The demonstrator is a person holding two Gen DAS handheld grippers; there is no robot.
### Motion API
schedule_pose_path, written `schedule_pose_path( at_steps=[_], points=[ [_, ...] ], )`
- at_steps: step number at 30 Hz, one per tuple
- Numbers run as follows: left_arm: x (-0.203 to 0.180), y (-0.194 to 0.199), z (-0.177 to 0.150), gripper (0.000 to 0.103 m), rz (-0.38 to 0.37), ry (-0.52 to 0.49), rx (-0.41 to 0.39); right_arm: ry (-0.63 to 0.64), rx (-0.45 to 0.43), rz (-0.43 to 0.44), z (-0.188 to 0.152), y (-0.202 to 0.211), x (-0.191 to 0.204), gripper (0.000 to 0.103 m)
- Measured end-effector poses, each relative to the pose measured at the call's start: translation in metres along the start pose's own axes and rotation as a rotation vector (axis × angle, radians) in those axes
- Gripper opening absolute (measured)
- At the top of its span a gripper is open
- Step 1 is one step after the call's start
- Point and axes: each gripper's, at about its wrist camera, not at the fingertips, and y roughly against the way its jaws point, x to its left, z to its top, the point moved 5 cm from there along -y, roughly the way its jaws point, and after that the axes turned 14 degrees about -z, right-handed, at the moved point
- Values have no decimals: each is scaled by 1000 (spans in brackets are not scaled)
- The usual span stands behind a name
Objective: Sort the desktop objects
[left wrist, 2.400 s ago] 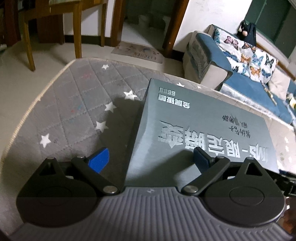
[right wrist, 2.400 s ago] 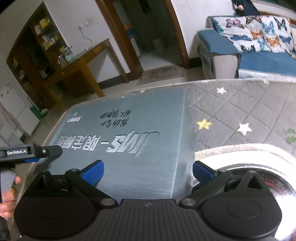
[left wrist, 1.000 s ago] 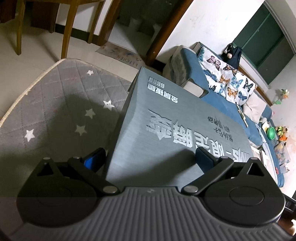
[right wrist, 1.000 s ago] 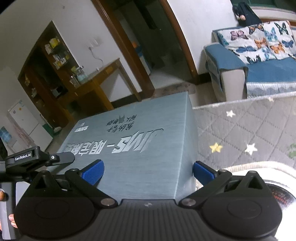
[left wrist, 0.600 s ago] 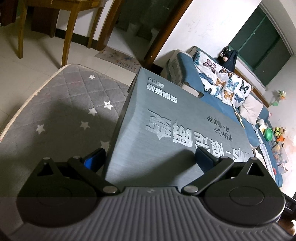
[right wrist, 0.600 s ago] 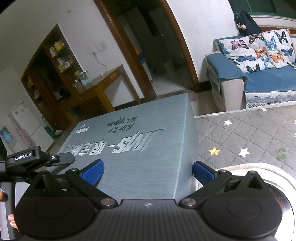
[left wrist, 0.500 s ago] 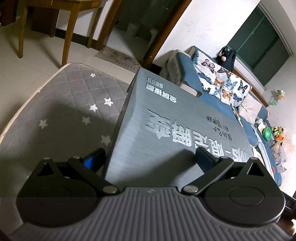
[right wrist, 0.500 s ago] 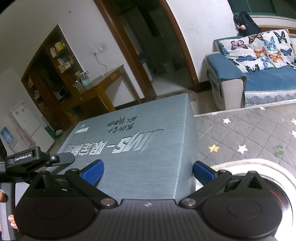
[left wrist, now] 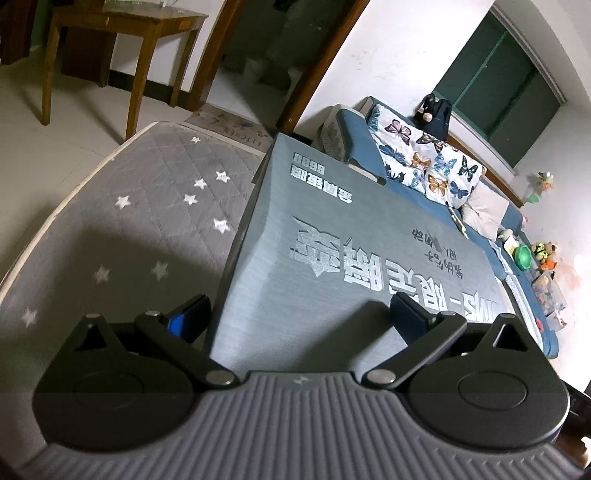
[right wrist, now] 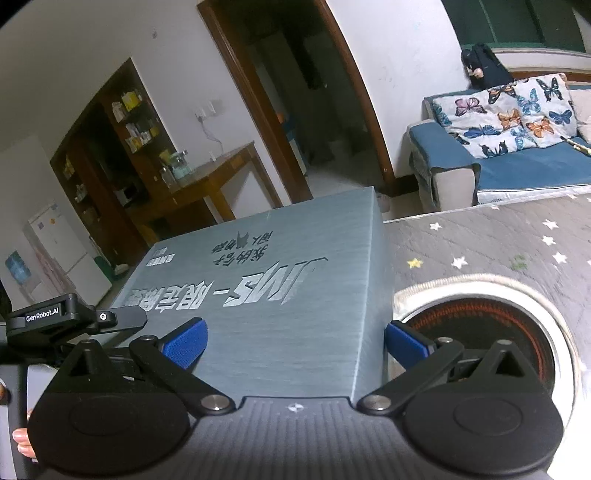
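A large flat grey-blue box (left wrist: 351, 258) with silver lettering is held up in the air over a grey star-patterned mat (left wrist: 147, 221). My left gripper (left wrist: 297, 317) is shut on one end of it, one blue pad against its side and the other on its top face. At the opposite end, my right gripper (right wrist: 293, 343) clamps the box (right wrist: 280, 295) between both blue pads. The left gripper's body (right wrist: 74, 321) shows at the far left of the right wrist view, with a hand (right wrist: 22, 443) below it.
Under the right gripper lies a round object with a white rim and dark red centre (right wrist: 480, 325) on the mat (right wrist: 498, 243). A blue sofa with a butterfly cushion (right wrist: 517, 158) stands beyond. A wooden table (left wrist: 129, 29) and a doorway are further back.
The box lay on the mat at first; both grippers have raised it, and the mat and the round object now sit further below.
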Motion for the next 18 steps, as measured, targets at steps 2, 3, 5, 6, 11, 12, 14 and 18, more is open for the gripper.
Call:
schedule_pose_path(
  at_steps=[2,3,5,6,11,12,14,18],
  points=[
    [-6,13,-15,102,5,-12,-3,-7,-10,-1,-11,15,-1,103],
    [-8,19,-24,102,7,-16,-6,-11,-14,-3,-18,22,-1,103],
    [-11,32,-40,102,6,-22,-13,-23,-16,-3,-35,39,-3,103],
    [-13,38,-49,102,6,-25,-17,-28,-18,-2,-42,45,-4,103],
    [-21,69,-91,103,4,-40,-35,-39,-36,4,-76,83,-8,103],
    [-23,76,-99,103,4,-43,-38,-40,-42,3,-84,92,-8,103],
    [-26,88,-116,103,3,-48,-46,-40,-48,2,-97,105,-8,103],
    [-26,105,-141,103,2,-55,-37,-40,-57,-5,-126,130,-8,103]
  ],
)
